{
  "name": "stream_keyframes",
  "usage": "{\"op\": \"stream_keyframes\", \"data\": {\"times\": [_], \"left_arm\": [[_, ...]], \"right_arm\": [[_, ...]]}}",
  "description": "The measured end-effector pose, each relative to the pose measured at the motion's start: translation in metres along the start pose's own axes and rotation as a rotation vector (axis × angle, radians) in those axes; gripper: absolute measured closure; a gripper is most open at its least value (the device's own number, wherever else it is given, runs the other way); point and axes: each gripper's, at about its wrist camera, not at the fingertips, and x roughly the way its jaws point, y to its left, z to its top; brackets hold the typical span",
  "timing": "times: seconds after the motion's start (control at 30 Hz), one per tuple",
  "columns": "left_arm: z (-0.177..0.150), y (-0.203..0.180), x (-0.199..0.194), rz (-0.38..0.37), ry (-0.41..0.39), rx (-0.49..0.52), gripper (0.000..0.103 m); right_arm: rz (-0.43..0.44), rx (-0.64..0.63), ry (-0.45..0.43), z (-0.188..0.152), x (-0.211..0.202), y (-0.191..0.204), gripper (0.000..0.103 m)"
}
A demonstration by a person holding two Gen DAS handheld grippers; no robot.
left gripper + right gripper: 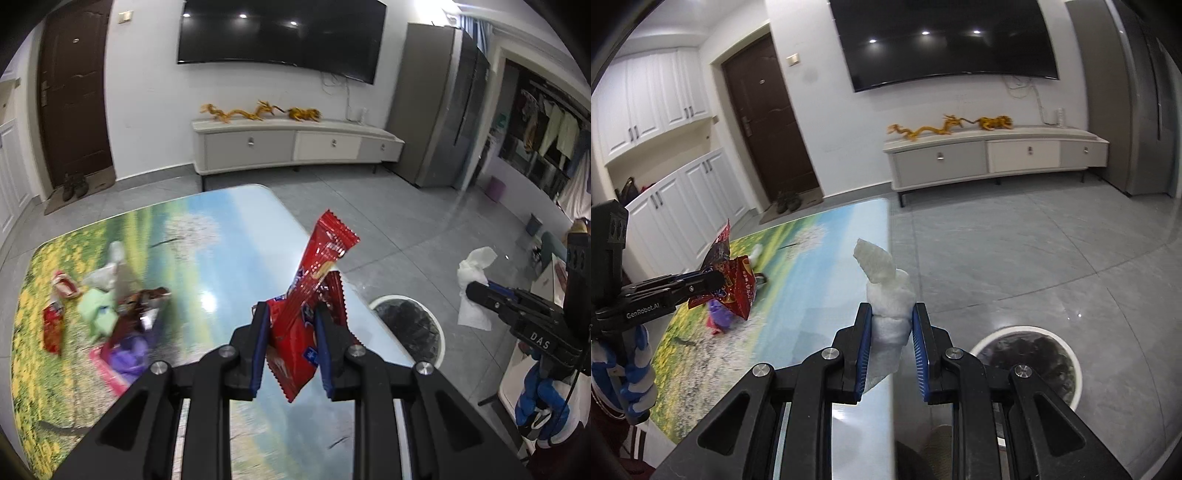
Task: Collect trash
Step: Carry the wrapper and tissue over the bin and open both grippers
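Note:
My left gripper [290, 310] is shut on red snack wrappers [314, 280], held above the right part of the landscape-printed table [229, 236]. A white round bin [408, 328] lined with a black bag stands on the floor beyond the table's right edge. My right gripper [892, 310] is shut on a crumpled white tissue [886, 291] over the table's right edge; the bin [1030, 358] is to its lower right. The left wrist view has the right gripper [476, 291] with its tissue [472, 284] at the right. The right wrist view has the left gripper [716, 282] and wrappers [735, 280] at the left.
More trash lies on the table's left side: red wrappers [55, 314], a green packet [98, 306], a purple item [125, 354] and white plastic [107, 269]. A TV stand [295, 144] is against the far wall, and a tall grey cabinet [439, 103] is to its right.

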Motion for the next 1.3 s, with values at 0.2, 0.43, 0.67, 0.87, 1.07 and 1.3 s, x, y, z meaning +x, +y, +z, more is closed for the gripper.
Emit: {"op": "stream_keyframes", "data": {"times": [0.2,0.43,0.67,0.87,1.07,1.3], "left_arm": [[0.008,-0.040,0.032,-0.047,0.052,0.062,0.080],[0.014,-0.087,0.072,-0.106,0.117,0.119,0.080],[0.017,-0.134,0.120,-0.157,0.197,0.173,0.080],[0.016,-0.175,0.166,-0.192,0.266,0.219,0.079],[0.012,-0.210,0.207,-0.197,0.327,0.259,0.079],[0.015,-0.222,0.237,-0.230,0.377,0.238,0.064]], "right_arm": [[-0.061,0.056,0.002,-0.007,0.002,-0.034,0.081],[-0.115,0.112,0.014,-0.011,0.007,-0.075,0.081],[-0.156,0.167,0.041,-0.017,0.019,-0.112,0.079],[-0.166,0.238,0.081,-0.027,0.036,-0.149,0.079],[-0.167,0.302,0.131,-0.037,0.060,-0.181,0.079],[-0.183,0.358,0.178,-0.048,0.083,-0.208,0.066]]}}
